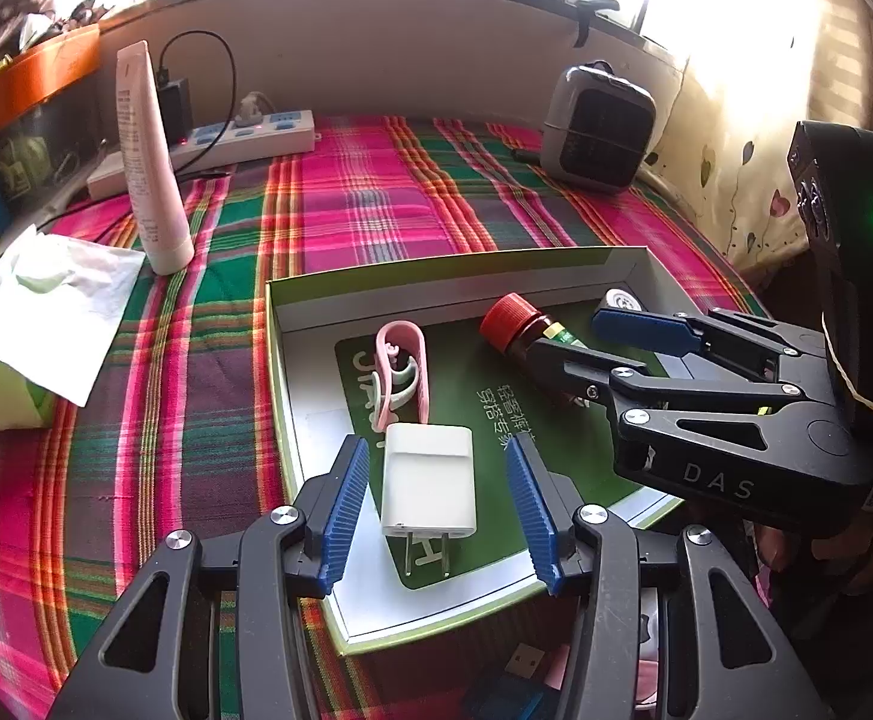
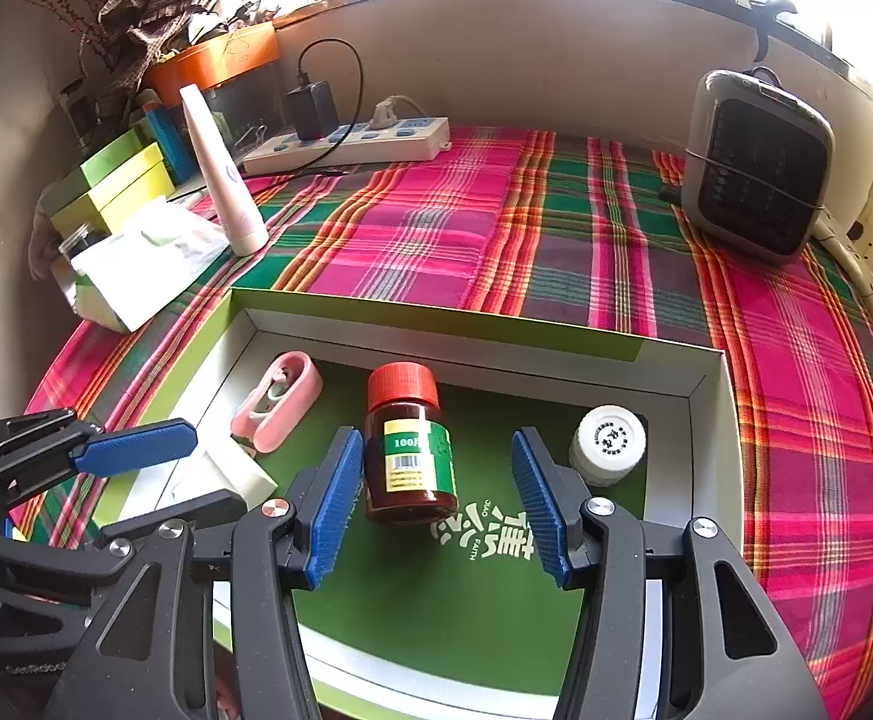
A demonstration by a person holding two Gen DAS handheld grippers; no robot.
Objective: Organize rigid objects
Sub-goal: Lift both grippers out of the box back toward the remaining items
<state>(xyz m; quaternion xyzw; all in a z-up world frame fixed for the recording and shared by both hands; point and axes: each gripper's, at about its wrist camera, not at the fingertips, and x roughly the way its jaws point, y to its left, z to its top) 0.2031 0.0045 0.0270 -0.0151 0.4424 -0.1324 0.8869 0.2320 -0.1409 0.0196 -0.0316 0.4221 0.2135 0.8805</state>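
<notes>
Left gripper (image 1: 436, 504): lower centre of the left view; jaws apart, straddling the charger, pads clear of it on both sides.
Right gripper (image 2: 436, 498): lower centre of the right view; jaws apart around the bottle, left pad at or very near its side, right pad well clear.
Charger (image 1: 428, 483): white block with rounded corners, lying flat in the box, prongs pointing toward the camera.
Bottle (image 2: 409, 450): dark brown, red ribbed cap, green-and-yellow label; upright in the right view.
Clip (image 1: 403, 369): pink, mid-frame, just beyond the charger.
White cap (image 2: 608, 443): small round container near the box's right wall.
Box (image 1: 454, 267): shallow, white walls, green printed floor, on the plaid cloth (image 1: 376, 204).
Risk, bottle: uneven pad spacing; closing would likely push it sideways and tip it.
Risk, charger: smooth faces; a shallow grip may slip.
Risk, grippers: close together; simultaneous moves may collide.
</notes>
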